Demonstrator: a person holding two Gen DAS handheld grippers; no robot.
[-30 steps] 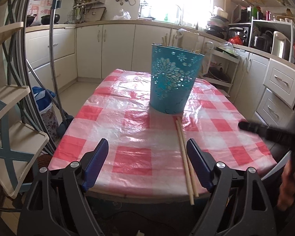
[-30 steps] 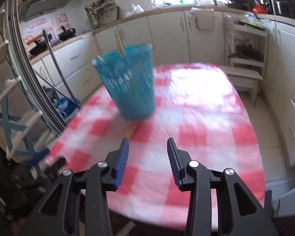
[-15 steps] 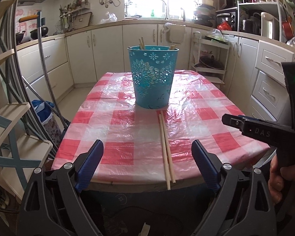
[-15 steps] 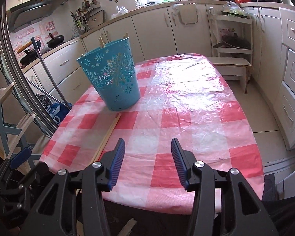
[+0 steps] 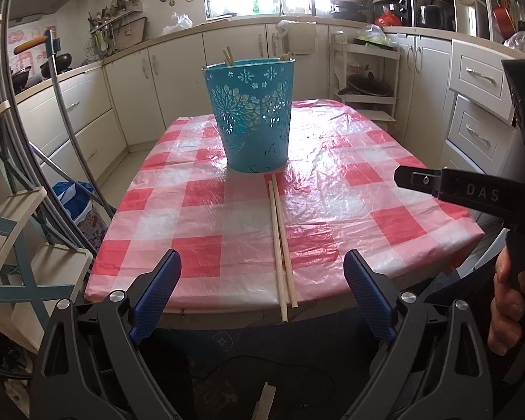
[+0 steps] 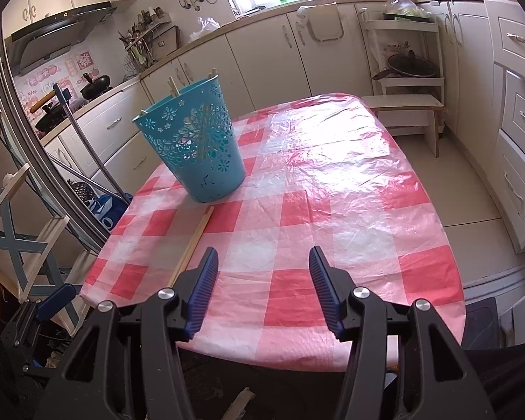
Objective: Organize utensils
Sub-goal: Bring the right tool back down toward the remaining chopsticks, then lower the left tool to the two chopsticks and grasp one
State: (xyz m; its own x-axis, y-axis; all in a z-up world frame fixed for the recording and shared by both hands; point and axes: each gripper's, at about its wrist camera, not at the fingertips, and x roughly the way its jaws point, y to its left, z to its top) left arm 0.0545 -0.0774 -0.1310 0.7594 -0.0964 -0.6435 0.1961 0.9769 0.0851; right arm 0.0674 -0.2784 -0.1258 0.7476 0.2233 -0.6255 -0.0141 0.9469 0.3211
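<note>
1. Both grippers have drawn back from the table edge since the earlier frames, and the right wrist view, blurred a second ago, is now sharp.
2. Pair of chopsticks (image 5: 280,241) lies side by side on the checked tablecloth (image 5: 353,182), far tips just in front of the blue bucket (image 5: 252,119), near ends overhanging the table edge; that overhang probably offers the easiest grasp.
3. Bucket stands upright mid-table with other chopstick ends (image 5: 228,56) showing above its rim, so it likely serves as the holder for the loose pair.
4. Left gripper (image 5: 262,294) hovers before the table edge, roughly in line with the pair; jaws wide apart, holding and touching nothing.
5. Right gripper (image 6: 262,290) hovers to the right of the pair; jaws moderately apart, empty
</note>
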